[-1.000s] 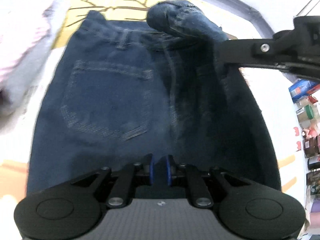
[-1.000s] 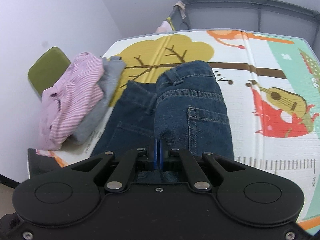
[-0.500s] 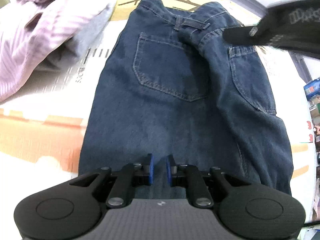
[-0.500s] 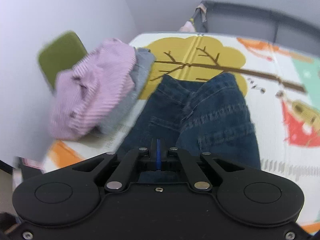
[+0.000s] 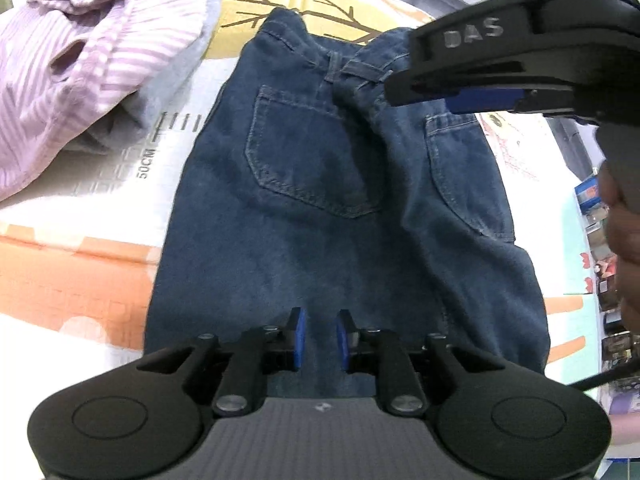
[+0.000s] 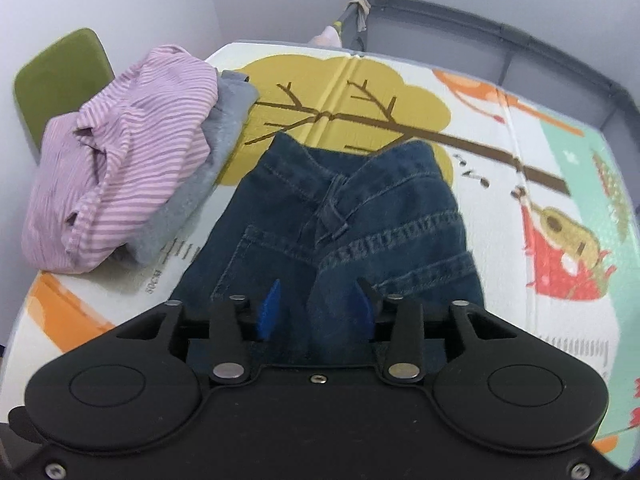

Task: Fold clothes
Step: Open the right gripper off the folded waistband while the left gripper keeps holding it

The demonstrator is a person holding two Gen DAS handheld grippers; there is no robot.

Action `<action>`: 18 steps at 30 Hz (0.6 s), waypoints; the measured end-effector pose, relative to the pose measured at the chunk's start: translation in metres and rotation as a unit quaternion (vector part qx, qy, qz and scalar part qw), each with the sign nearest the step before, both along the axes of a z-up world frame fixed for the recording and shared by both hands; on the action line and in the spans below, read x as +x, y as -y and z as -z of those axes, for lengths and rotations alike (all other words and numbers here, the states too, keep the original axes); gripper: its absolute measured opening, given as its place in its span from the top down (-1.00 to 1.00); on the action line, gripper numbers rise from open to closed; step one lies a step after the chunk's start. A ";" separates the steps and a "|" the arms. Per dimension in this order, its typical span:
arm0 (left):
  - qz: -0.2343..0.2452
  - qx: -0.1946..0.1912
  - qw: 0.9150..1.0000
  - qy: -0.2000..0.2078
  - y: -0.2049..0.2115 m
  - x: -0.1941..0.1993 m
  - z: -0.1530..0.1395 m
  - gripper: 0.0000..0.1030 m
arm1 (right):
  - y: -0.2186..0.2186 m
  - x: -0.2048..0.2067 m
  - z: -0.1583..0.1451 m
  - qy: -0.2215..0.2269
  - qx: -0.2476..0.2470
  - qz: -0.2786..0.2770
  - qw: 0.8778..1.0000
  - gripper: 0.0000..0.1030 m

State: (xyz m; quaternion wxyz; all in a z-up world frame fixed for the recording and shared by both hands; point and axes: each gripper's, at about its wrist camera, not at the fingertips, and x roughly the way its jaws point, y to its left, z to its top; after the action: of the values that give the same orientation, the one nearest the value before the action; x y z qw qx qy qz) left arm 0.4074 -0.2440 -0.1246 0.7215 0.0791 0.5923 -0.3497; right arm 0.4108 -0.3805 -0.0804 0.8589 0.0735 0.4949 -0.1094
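Observation:
Dark blue jeans (image 5: 320, 200) lie on the play mat (image 5: 80, 272) with their back pockets up and the waistband at the far end. My left gripper (image 5: 318, 340) hovers over the leg part; its jaws are opening, the blue pads stand a little apart, and denim shows in the gap without being pinched. In the right wrist view, my right gripper (image 6: 316, 312) is above the seat of the jeans (image 6: 360, 220). Its jaws are opening wide, with a low ridge of denim between the pads, untouched. Side-on, the right gripper (image 5: 404, 86) hangs over the waistband.
A heap of a pink striped garment (image 6: 128, 152) on a grey one (image 6: 224, 128) lies left of the jeans. A green chair (image 6: 60, 76) stands beyond the mat's left edge, a grey rail (image 6: 520, 36) at the back. A person's hand (image 5: 624, 248) holds the right gripper.
The right gripper has opened and let go of the denim it held. The lifted waistband end now lies down on the mat. The left pads have parted a little.

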 end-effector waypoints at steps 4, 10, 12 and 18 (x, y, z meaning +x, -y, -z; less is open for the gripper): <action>0.002 0.003 1.000 0.003 0.002 0.004 0.001 0.63 | -0.004 0.012 0.004 -0.013 -0.026 -0.009 1.000 0.08; -0.008 0.015 1.000 0.000 -0.009 0.018 0.006 0.62 | -0.013 0.030 0.022 -0.031 -0.053 -0.025 0.998 -0.05; -0.012 0.016 1.000 -0.004 -0.014 0.022 0.010 0.62 | -0.015 0.036 0.029 -0.040 -0.060 -0.025 0.997 -0.05; -0.008 0.013 1.000 -0.012 -0.022 0.027 0.015 0.62 | -0.017 0.047 0.050 -0.063 -0.066 -0.017 0.996 -0.05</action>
State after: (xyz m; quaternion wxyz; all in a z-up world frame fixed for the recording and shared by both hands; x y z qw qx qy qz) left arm 0.4348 -0.2221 -0.1393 0.7160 0.0797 0.6062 -0.3370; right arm 0.4579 -0.3637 -0.1306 0.8306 0.0008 0.5410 -0.1316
